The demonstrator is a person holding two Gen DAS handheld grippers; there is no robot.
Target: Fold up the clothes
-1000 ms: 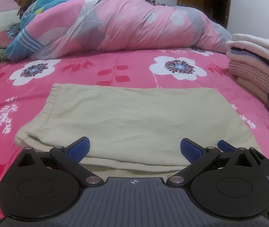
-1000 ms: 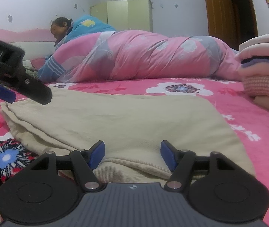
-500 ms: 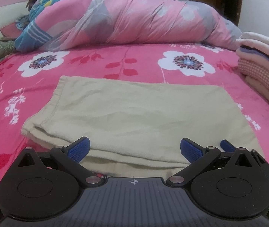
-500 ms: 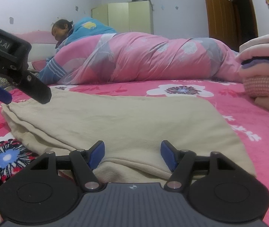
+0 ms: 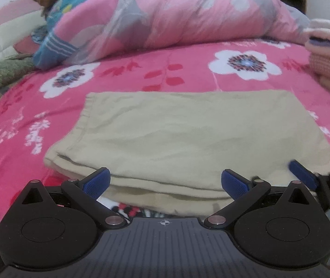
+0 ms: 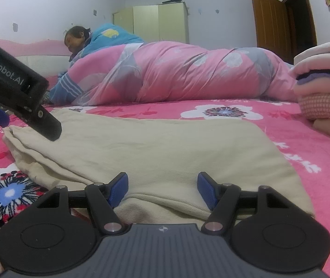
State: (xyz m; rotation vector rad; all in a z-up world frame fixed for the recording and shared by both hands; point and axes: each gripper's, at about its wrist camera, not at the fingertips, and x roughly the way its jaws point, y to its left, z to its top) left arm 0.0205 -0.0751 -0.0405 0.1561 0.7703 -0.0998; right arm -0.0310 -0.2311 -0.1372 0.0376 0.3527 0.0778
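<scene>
A beige folded garment [image 5: 188, 134] lies flat on the pink floral bed sheet [image 5: 160, 74]. My left gripper [image 5: 165, 181] stands open and wide at the garment's near edge, its blue pads [image 5: 96, 181] on either side of the layered fold and not pressing it. My right gripper [image 6: 162, 188] is also open, low over the garment [image 6: 155, 148] at its near right edge, with a ridged hem bulging between its fingers. The left gripper's black housing [image 6: 14, 85] hangs over the garment's left corner. In the left wrist view, a blue pad of the right gripper [image 5: 301, 173] shows at the right.
A person [image 6: 77, 39] lies under a pink patterned quilt [image 6: 188, 71] across the far side of the bed. A stack of folded clothes [image 6: 325, 88] sits at the right edge. A wardrobe [image 6: 160, 23] and a brown door [image 6: 271, 18] stand behind.
The left gripper has tipped further down and shifted slightly, its housing now sitting higher and further right in the right wrist view. The right gripper and the garment have not moved.
</scene>
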